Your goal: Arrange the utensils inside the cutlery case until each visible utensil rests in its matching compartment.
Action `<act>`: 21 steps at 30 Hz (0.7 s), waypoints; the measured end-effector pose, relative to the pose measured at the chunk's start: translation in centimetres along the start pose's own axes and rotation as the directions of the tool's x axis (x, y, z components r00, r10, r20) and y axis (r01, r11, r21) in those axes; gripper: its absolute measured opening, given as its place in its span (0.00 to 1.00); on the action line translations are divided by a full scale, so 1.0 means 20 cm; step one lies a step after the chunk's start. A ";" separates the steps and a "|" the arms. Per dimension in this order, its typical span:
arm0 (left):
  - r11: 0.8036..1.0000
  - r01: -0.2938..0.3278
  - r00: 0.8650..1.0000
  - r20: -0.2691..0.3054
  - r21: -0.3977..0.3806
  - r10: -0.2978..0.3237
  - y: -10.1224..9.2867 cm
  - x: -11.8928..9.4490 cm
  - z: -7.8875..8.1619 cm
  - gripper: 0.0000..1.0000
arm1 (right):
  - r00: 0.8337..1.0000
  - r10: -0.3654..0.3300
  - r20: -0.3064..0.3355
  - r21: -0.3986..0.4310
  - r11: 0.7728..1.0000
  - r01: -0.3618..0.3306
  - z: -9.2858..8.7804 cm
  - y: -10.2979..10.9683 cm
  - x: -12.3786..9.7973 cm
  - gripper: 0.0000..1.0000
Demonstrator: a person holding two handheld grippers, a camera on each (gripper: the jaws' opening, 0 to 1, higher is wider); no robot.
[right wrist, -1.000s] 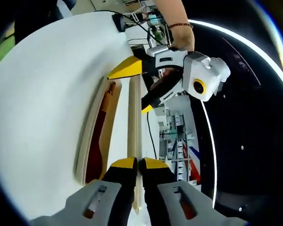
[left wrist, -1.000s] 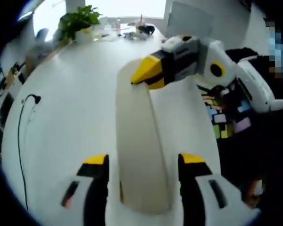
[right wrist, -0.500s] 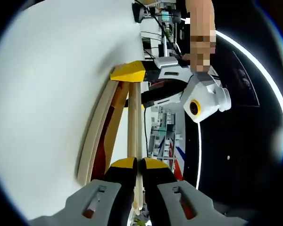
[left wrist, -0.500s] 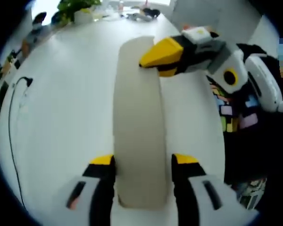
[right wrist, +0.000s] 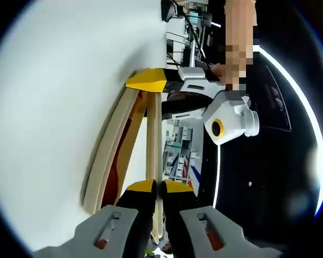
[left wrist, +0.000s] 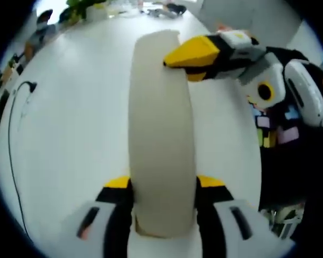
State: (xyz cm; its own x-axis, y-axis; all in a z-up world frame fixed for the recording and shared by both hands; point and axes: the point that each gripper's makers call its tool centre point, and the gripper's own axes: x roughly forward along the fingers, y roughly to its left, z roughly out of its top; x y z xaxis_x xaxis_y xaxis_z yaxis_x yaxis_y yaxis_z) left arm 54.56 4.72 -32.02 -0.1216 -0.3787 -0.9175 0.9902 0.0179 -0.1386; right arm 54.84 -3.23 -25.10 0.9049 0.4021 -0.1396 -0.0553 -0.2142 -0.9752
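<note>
The beige cutlery case (left wrist: 161, 134) lies lengthwise on the white table (left wrist: 70, 134), its smooth lid toward me. My left gripper (left wrist: 164, 185) straddles its near end, with both jaws pressed against the sides. My right gripper (left wrist: 177, 67) comes in from the right and pinches the far end. In the right gripper view the lid (right wrist: 154, 140) stands edge-on, and my right gripper (right wrist: 157, 188) is shut on its thin edge. Beside the lid the case base shows a red lining (right wrist: 117, 177). The left gripper (right wrist: 156, 94) holds the opposite end. Any utensils are hidden.
A black cable (left wrist: 16, 134) runs along the table's left side. Potted plants (left wrist: 86, 5) and small clutter stand at the far edge. Coloured notes (left wrist: 269, 129) lie beyond the right table edge. A person's arm (right wrist: 239, 21) reaches to the left gripper.
My left gripper moved forward along the case and its jaws narrowed until they touch the sides. The right gripper kept its hold on the lid edge, and the gap to the base looks wider.
</note>
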 end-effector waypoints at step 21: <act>0.999 -0.014 1.000 0.012 0.039 0.013 0.00 0.01 -0.01 0.47 | 0.971 0.217 0.097 0.014 0.975 -0.220 0.04 0.07 -0.05 0.06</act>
State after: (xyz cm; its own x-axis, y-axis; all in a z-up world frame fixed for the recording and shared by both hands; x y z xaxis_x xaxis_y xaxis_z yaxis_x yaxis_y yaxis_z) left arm 54.44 4.84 -32.17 -0.1075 -0.3898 -0.9146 0.9937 -0.0134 -0.1111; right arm 53.52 -3.25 -26.41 0.8258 0.4305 -0.3643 -0.2585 -0.2851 -0.9230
